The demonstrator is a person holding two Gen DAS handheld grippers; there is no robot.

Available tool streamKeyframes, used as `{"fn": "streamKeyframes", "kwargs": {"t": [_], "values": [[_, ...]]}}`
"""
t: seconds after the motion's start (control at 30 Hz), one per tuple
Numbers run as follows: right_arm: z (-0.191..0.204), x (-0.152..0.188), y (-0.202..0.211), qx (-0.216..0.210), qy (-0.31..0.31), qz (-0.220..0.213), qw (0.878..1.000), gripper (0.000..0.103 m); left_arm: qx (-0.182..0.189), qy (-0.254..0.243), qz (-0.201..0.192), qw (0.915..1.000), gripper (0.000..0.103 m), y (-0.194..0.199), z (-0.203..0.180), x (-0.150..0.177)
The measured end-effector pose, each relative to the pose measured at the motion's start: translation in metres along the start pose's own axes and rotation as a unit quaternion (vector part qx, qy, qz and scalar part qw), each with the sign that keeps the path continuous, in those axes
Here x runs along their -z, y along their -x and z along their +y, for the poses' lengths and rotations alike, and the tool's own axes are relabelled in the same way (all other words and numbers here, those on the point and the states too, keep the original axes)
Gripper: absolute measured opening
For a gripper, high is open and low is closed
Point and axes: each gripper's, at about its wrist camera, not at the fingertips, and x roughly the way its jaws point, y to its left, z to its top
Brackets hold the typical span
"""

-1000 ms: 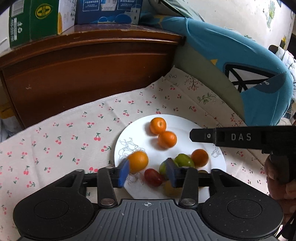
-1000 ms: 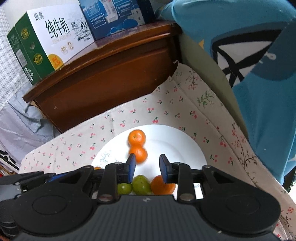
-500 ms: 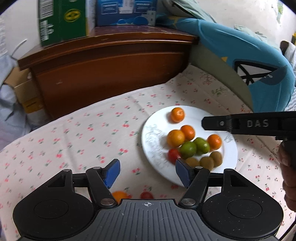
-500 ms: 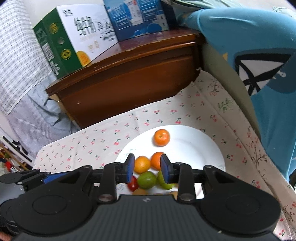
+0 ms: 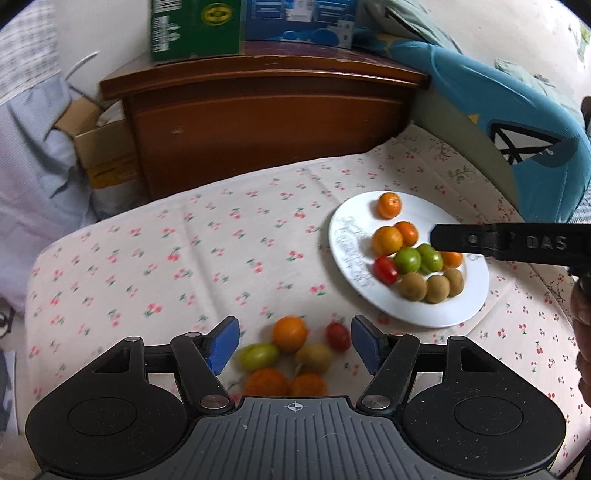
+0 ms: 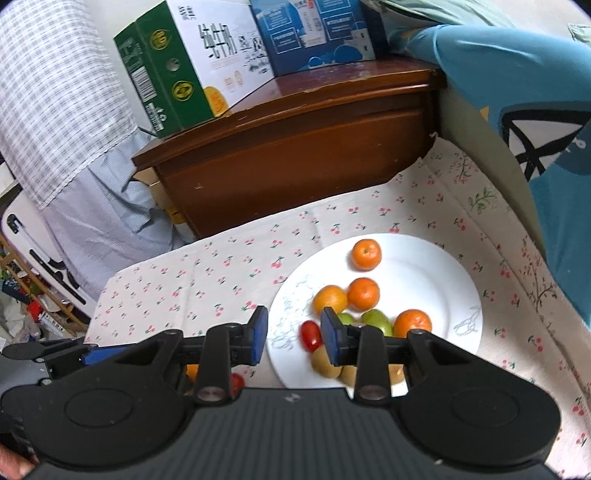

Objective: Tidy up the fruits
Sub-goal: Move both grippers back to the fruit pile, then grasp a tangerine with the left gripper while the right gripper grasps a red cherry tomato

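Note:
A white plate (image 5: 424,310) on the cherry-print cloth holds several oranges, two green fruits (image 5: 419,259), a red tomato (image 5: 385,269) and three kiwis (image 5: 430,286). A loose pile lies on the cloth left of it: an orange (image 5: 290,333), a tomato (image 5: 338,336), a green fruit (image 5: 258,356), a kiwi (image 5: 313,357) and two more oranges. My left gripper (image 5: 293,347) hangs open above this pile, its pads touching nothing. My right gripper (image 6: 293,338) hovers over the plate's (image 6: 436,280) left rim, narrowly open and empty.
A brown wooden cabinet (image 5: 266,122) stands behind the cloth with a green carton (image 6: 173,70) and a blue box (image 6: 317,29) on top. A blue cushion (image 5: 517,122) borders the right side. Cardboard boxes (image 5: 103,155) and hanging fabric are at the left.
My left gripper drew back left from over the plate and its jaws widened; the loose pile came into view under it. My right gripper pulled back and up from the plate.

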Motion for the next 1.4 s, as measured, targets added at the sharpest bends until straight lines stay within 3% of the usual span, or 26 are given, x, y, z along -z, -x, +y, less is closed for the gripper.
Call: {"fn": "streamKeyframes", "kwargs": {"t": [0.5, 0.93, 1.4], "values": [[0.034, 0.038, -0.008, -0.036, 0.042, 0.043, 0.998, 0.033, -0.023, 0.041, 0.008, 0.9988, 0.067, 0.02, 0.048, 0.034], [0.042, 0.052, -0.036, -0.031, 0.068, 0.064, 0.995, 0.033, 0.007, 0.008, 0.003, 0.9999, 0.063, 0.005, 0.039, 0.049], [0.043, 0.053, -0.06, -0.027, 0.071, 0.07, 0.995, 0.029, 0.041, 0.038, -0.005, 0.9984, 0.055, -0.016, 0.045, 0.046]]}}
